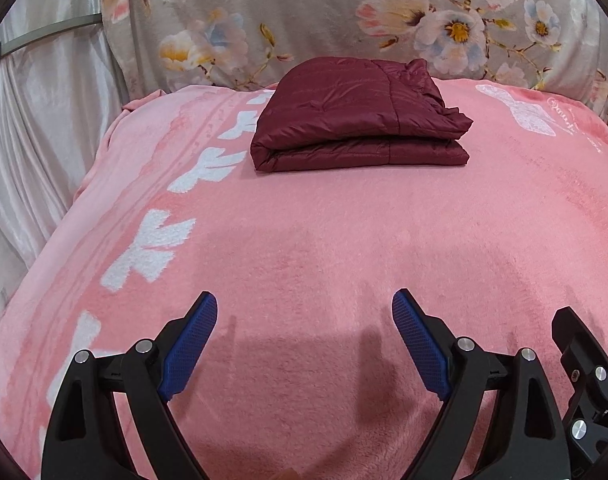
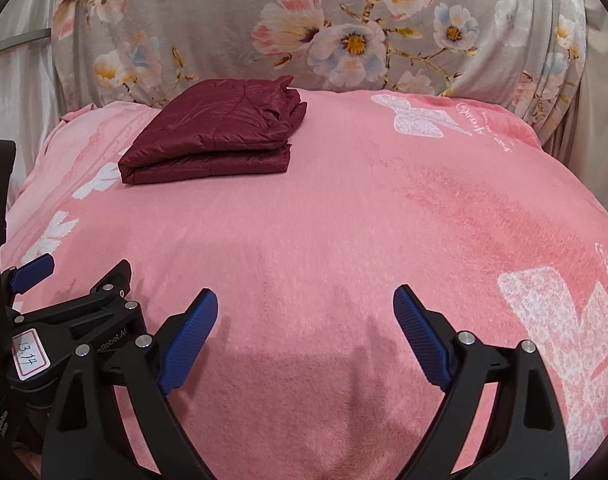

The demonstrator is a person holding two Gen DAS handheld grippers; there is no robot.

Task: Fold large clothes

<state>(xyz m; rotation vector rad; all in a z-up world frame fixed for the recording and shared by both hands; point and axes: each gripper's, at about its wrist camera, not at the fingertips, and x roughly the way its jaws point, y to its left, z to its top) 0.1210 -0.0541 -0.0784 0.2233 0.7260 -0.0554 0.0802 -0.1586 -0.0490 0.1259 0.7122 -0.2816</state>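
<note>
Fingers (image 1: 192, 344) spread empty, well short of folded maroon jacket (image 1: 356, 116).

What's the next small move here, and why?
Probably none on the jacket: keep both sets of jaws open and draw back. The maroon jacket already lies folded in a compact stack at the far end of the pink blanket. The left gripper and right gripper are empty, well short of it.

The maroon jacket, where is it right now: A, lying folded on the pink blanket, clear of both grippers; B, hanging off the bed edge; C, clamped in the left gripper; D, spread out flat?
A: the maroon jacket lies folded on the pink blanket, untouched by either gripper.
</note>
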